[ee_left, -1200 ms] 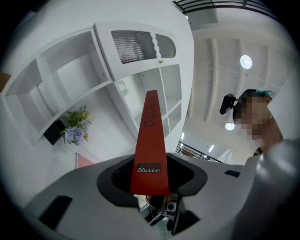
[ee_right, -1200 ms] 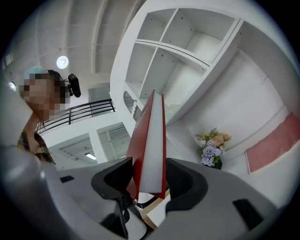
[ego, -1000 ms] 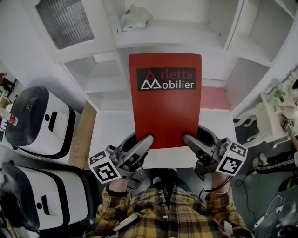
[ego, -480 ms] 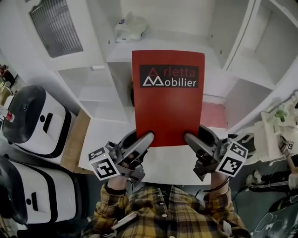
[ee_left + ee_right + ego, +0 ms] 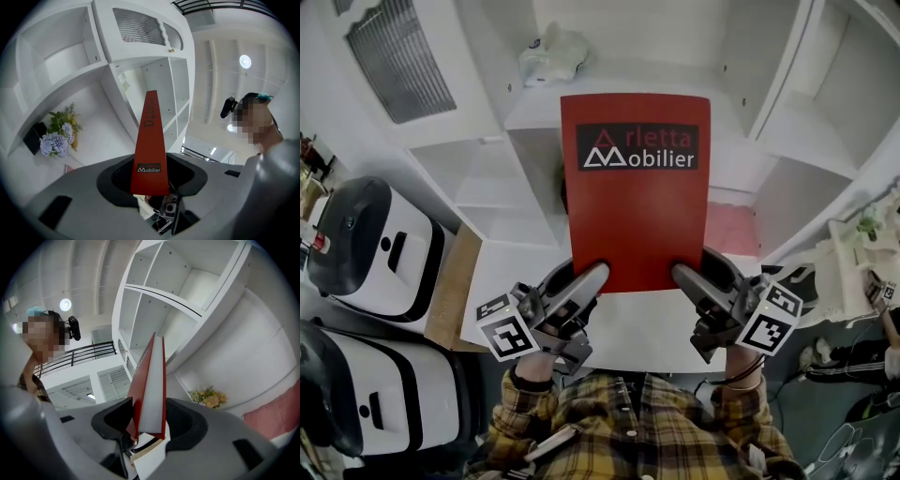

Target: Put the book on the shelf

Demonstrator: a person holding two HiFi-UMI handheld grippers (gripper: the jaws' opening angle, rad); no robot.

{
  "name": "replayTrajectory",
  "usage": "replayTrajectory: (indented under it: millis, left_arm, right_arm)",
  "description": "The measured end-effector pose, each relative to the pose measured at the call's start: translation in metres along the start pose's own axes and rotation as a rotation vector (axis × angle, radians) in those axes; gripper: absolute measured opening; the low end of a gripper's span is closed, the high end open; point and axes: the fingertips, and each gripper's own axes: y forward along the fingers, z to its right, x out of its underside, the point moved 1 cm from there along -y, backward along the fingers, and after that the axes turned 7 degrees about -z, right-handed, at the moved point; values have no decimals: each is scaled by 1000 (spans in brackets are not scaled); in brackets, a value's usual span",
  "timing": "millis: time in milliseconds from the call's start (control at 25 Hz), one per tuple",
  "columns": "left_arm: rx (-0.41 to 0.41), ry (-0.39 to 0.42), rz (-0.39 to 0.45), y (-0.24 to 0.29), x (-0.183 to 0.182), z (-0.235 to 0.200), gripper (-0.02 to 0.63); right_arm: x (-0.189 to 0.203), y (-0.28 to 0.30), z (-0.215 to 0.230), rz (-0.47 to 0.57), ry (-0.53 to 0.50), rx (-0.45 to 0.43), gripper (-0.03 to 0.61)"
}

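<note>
Fingers of left gripper (image 5: 592, 277) and right gripper (image 5: 682, 276) pinch the red book (image 5: 636, 197), which hides part of the shelf (image 5: 473, 173).

The left gripper (image 5: 152, 182) grips the red book (image 5: 151, 140) upright before the white shelf (image 5: 159, 84).

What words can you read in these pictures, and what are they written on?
"rletta Mobilier", after a triangle sign: black label on the red book, head view.
"Mobilier": the same label, small, left gripper view.
Bigger letters higher on the book there: too skewed to read.
Marker cubes: square patterns only, no words.
</note>
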Motion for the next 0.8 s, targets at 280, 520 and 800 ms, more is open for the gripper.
replayTrajectory:
  millis: [280, 520, 800]
  left_arm:
    - [19, 11, -22, 1, -5, 0, 187]
    - [45, 70, -43, -3, -5, -8, 199]
    - [41, 12, -23, 36, -49, 3, 204]
  right_arm:
    - [-1, 1, -4, 40, -6, 21, 225]
    - [-2, 2, -6, 67, -27, 32, 225]
    - [-56, 11, 4, 114, 4, 51, 227]
